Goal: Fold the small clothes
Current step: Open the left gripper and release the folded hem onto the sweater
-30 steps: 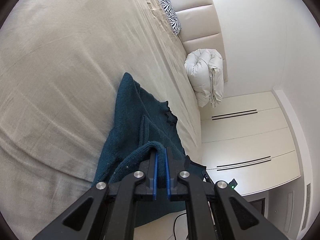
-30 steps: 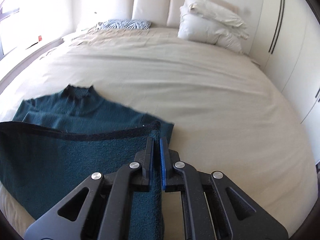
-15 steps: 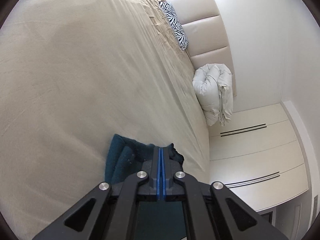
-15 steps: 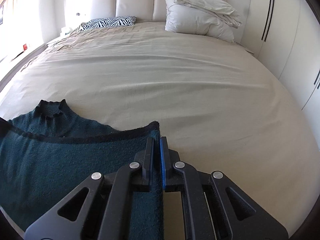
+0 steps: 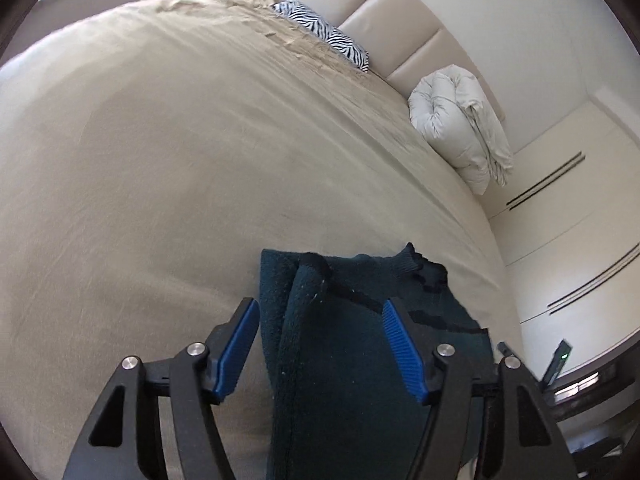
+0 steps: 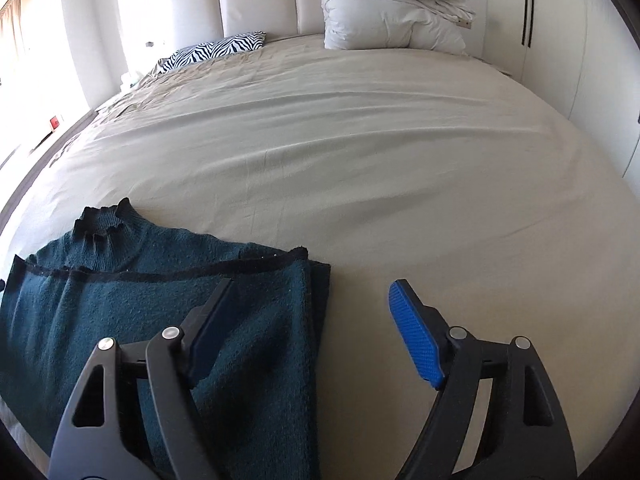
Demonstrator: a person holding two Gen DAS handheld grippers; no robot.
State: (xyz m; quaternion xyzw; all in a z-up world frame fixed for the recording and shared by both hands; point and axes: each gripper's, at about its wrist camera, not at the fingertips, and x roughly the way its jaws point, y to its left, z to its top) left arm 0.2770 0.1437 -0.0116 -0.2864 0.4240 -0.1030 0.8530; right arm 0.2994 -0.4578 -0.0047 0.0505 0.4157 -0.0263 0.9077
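A dark teal knitted sweater [image 6: 132, 300] lies folded on the beige bed sheet [image 6: 360, 160], its ribbed collar [image 6: 102, 220] towards the headboard and a black-edged hem laid across its chest. In the left wrist view the same sweater [image 5: 340, 360] shows its folded edge between my fingers. My left gripper [image 5: 320, 332] is opening and hovers over that edge, pads clear of the cloth. My right gripper [image 6: 310, 312] is opening too. Its left finger is over the sweater's right corner and its right finger [image 6: 416, 340] over bare sheet. Neither pad presses on the fabric.
A zebra-print pillow [image 6: 216, 50] and a folded white duvet [image 6: 392, 12] lie at the padded headboard [image 6: 256, 0]. White wardrobe doors [image 5: 568, 220] stand beside the bed. A wide stretch of sheet runs beyond the sweater.
Both grippers were shut on the sweater's hem and have let go, jaws now spread wide. The hem now rests folded over the chest. The left view has rolled upright.
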